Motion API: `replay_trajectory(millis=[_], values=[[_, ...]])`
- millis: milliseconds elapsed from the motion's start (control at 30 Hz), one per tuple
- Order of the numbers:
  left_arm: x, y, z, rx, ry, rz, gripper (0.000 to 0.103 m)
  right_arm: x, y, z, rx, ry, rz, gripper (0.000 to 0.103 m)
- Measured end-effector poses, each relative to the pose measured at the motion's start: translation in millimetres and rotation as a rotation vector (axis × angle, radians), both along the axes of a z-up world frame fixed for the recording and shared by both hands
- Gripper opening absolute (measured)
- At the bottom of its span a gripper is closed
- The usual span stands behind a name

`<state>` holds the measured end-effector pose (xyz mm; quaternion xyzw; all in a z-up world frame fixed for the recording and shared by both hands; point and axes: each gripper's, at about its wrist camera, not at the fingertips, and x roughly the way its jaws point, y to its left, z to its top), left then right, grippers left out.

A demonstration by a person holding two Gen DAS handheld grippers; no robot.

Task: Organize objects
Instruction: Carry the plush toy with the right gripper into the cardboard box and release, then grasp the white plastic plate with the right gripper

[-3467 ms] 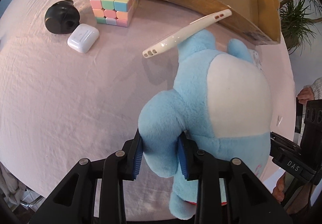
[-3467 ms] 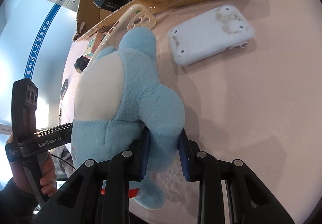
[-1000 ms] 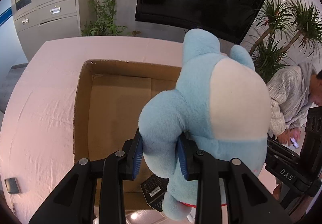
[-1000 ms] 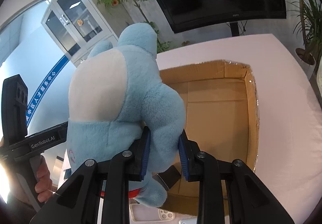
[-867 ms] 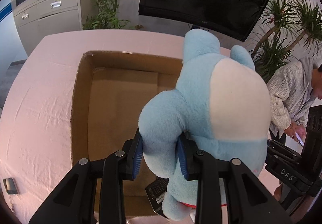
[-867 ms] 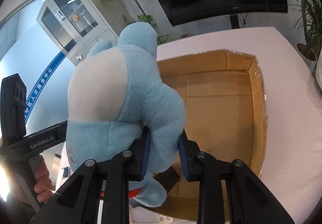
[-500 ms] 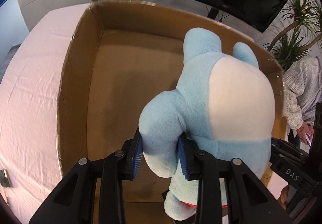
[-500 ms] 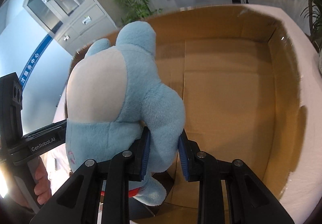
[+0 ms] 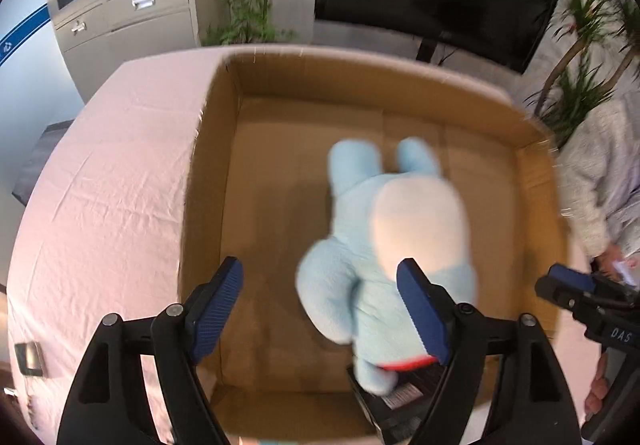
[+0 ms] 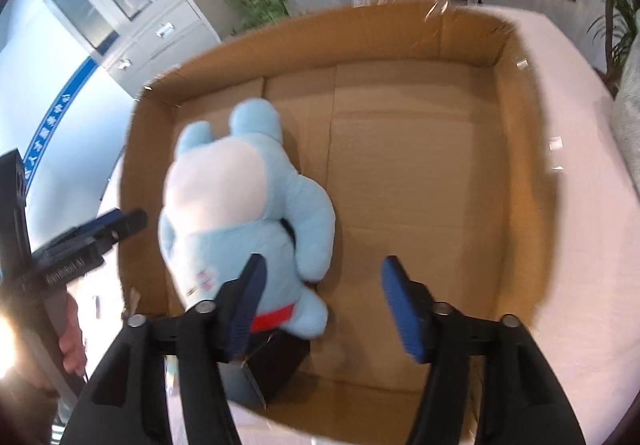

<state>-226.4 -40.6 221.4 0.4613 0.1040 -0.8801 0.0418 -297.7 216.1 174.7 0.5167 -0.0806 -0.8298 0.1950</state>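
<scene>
- Pink cloth covers the big table (image 9: 112, 181), and nothing else to put away shows on the bit of it we can see.
- Next in size is the wide brown cardboard box (image 9: 208, 165), which sits open on the table with lots of bare floor inside.
- Inside the box is the soft blue plush toy with a pale tummy (image 9: 384, 245). It looks a little blurry, so I think it is dropping or has just landed near the front wall.
- Under the toy's feet sits a small black box (image 10: 276, 361), in the front corner of the cardboard box.
- Above the box, the left gripper (image 9: 320, 305) has its blue fingers spread wide and holds nothing.
- Beside it, the right gripper (image 10: 324, 301) is spread wide too, with nothing between its fingers.
- So the toy looks put away. Any more things to tidy are out of view, so I cannot tell how much is left.
</scene>
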Motion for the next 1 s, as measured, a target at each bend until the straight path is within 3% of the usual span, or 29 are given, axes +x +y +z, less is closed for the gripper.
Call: replay_trajectory(millis=[133,233,400,467,567,667,700,733,767,867,933,1000], values=[[61,20,32,0.058,0.032,-0.080,0.079,57,32,24,-0.016,0.039,0.033,0.073],[93,41,31,0.107,-0.005,-0.143,0.079,98,71,16,-0.034,-0.007,0.078,0.075],[139,96,-20,0.185,-0.148,-0.225,0.078,146,103,-50,-0.054,-0.175,0.107,0.075],[149,116,-45,0.225,-0.211,-0.216,0.078,156,101,-69,-0.058,-0.193,0.103,0.075],[148,140,-74,0.249,-0.249,-0.204,0.074,156,93,-92,-0.119,-0.187,0.091,0.075],[134,148,-101,0.319,-0.284,-0.160,0.064,147,85,-111,-0.154,-0.172,0.086,0.075],[132,150,-108,0.336,-0.298,-0.148,0.056,143,81,-117,-0.154,-0.176,0.090,0.070],[126,154,-118,0.369,-0.322,-0.143,0.041,139,78,-125,-0.160,-0.189,0.101,0.065],[122,153,-128,0.379,-0.343,-0.138,0.038,137,73,-131,-0.163,-0.199,0.112,0.057],[116,161,-147,0.377,-0.404,-0.148,0.040,135,62,-147,-0.103,-0.241,0.137,0.048],[117,161,-149,0.434,-0.398,-0.156,0.039,142,59,-145,-0.089,-0.217,0.141,0.045],[121,160,-144,0.428,-0.382,-0.153,0.039,150,58,-145,-0.080,-0.221,0.149,0.044]])
